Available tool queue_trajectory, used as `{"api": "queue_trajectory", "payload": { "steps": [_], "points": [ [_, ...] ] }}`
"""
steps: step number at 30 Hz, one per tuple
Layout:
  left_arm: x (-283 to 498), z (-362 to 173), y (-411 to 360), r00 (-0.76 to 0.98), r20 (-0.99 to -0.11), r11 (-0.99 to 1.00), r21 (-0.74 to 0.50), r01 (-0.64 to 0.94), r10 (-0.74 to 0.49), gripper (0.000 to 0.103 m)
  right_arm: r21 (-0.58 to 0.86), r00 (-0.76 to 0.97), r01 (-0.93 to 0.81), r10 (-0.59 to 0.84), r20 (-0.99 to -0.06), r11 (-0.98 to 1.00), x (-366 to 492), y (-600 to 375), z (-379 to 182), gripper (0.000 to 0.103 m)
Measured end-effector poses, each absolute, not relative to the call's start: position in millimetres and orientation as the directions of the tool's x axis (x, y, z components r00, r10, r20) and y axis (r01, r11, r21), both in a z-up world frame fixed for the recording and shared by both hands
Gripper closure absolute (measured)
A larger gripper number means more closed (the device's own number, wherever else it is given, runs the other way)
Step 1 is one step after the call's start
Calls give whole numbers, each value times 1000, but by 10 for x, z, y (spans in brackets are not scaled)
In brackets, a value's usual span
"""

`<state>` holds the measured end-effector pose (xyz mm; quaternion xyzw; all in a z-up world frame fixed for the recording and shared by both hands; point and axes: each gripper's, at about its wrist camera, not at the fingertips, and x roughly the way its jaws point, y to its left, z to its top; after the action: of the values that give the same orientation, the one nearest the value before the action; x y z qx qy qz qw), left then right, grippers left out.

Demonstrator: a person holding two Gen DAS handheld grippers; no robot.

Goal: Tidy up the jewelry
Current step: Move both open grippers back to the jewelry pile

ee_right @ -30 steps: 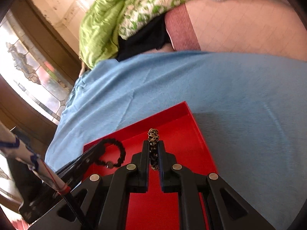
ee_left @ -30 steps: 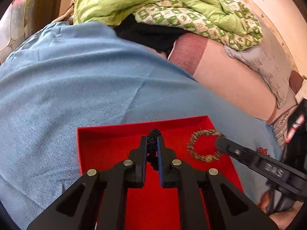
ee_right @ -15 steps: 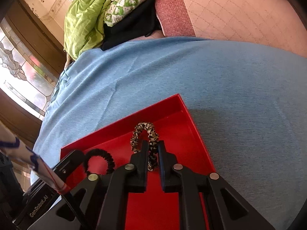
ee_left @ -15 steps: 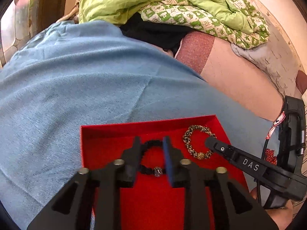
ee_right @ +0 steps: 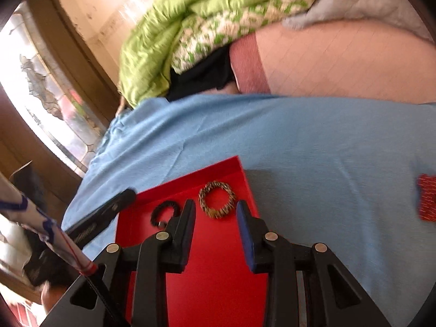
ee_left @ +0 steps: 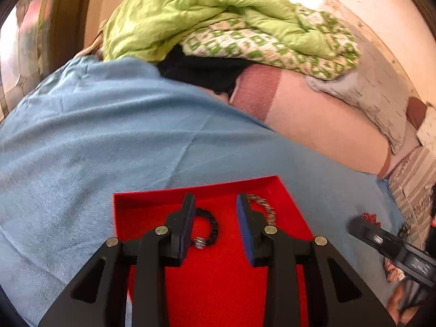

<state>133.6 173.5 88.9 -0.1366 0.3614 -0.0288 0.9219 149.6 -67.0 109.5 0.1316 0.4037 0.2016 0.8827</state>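
A red tray [ee_left: 152, 199] [ee_right: 190, 179] lies on a blue cloth. Two bracelets lie flat in it. One is a black beaded bracelet [ee_left: 211, 226] [ee_right: 163, 212]. The other is a brown-and-gold woven bracelet [ee_left: 265, 208] [ee_right: 216, 200]. My left gripper [ee_left: 215, 204] hangs open over the black bracelet, and its pads do not touch it. My right gripper [ee_right: 215, 209] hovers just short of the brown bracelet. Its jaws are opening and nothing is between them. One left finger [ee_right: 109, 212] shows in the right wrist view. A right finger [ee_left: 381, 242] shows in the left wrist view.
The blue cloth [ee_right: 299, 141] covers a bed with a pink mattress [ee_left: 313, 120] showing behind it. A green quilt [ee_left: 190, 13] and a black garment [ee_left: 201, 70] are piled at the back. A small red beaded piece [ee_right: 426, 196] lies on the cloth right of the tray. A window [ee_right: 41, 81] is at the left.
Both grippers let go of their bracelets, which now lie flat in the tray. Both opened and drew back upward, and the right one shifted away to the right.
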Motion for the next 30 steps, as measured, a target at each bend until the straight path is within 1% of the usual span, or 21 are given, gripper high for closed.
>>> {"api": "queue_trajectory", "payload": {
  "steps": [5, 9, 11, 12, 14, 17, 22, 26, 30],
  "points": [
    [1154, 992, 1368, 744, -642, 972, -229, 46, -187, 72, 402, 641, -206, 434, -634, 892, 858, -1144, 1153, 69],
    [949, 1022, 1030, 729, -642, 971, -193, 144, -236, 71, 409, 680, -138, 387, -623, 902, 360, -1517, 1049, 69],
    [790, 1027, 851, 710, -649, 962, -173, 212, -274, 71, 408, 691, -114, 368, -623, 906, 241, -1658, 1002, 69],
    [726, 1024, 782, 695, -656, 955, -175, 238, -293, 71, 416, 685, -102, 367, -629, 904, 227, -1722, 977, 69],
    [554, 1005, 686, 656, -672, 939, -222, 264, -344, 71, 449, 670, -81, 382, -637, 890, 249, -1835, 960, 69],
    [283, 926, 597, 608, -688, 918, -280, 281, -396, 71, 465, 662, -122, 421, -620, 877, 222, -1865, 958, 69],
    [-50, 538, 380, 518, -755, 915, -315, 252, -402, 71, 489, 647, -120, 441, -622, 864, 225, -1992, 838, 69],
    [-29, 340, 184, 497, -803, 940, -225, 257, -329, 71, 485, 654, -142, 450, -608, 863, 178, -2032, 858, 69],
    [61, 163, 99, 492, -828, 958, -175, 228, -269, 71, 463, 638, -195, 471, -609, 864, 172, -1904, 858, 69]
  ]
}}
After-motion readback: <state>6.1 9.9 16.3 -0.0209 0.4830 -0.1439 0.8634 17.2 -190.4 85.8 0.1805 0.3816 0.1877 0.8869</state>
